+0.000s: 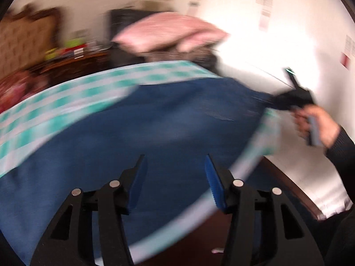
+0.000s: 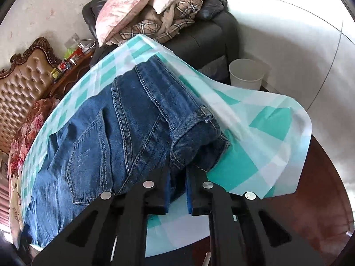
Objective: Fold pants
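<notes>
- Your right tool [image 2: 177, 178] sits nearest the lens, its fingers drawn close together on a fold of denim at the waistband corner of the jeans [image 2: 106, 128]; it has hold of the cloth there.
- Your left tool [image 1: 175, 177] hangs over the jeans with its blue pads [image 1: 214, 184] spread wide apart and nothing between them. That view is smeared with motion blur, so fine detail is lost.
- The jeans lie on the checked teal-and-white tablecloth [image 2: 233, 168] covering the dark wooden desk [image 2: 328, 199], seat side up with a back pocket showing, the legs running away toward your left.
- The waistband end is bunched and lifted a little at your grip, near the desk's edge where the cloth corner curls up.
- Progress, as I judge it: early. One leg may already lie over the other, but I cannot tell for sure; no crosswise fold shows.
- Left to do: bring the legs up toward the waist, then flatten.
- Beyond the desk, pink pillows [image 2: 124, 6] are piled on a black armchair [image 2: 199, 35].
</notes>
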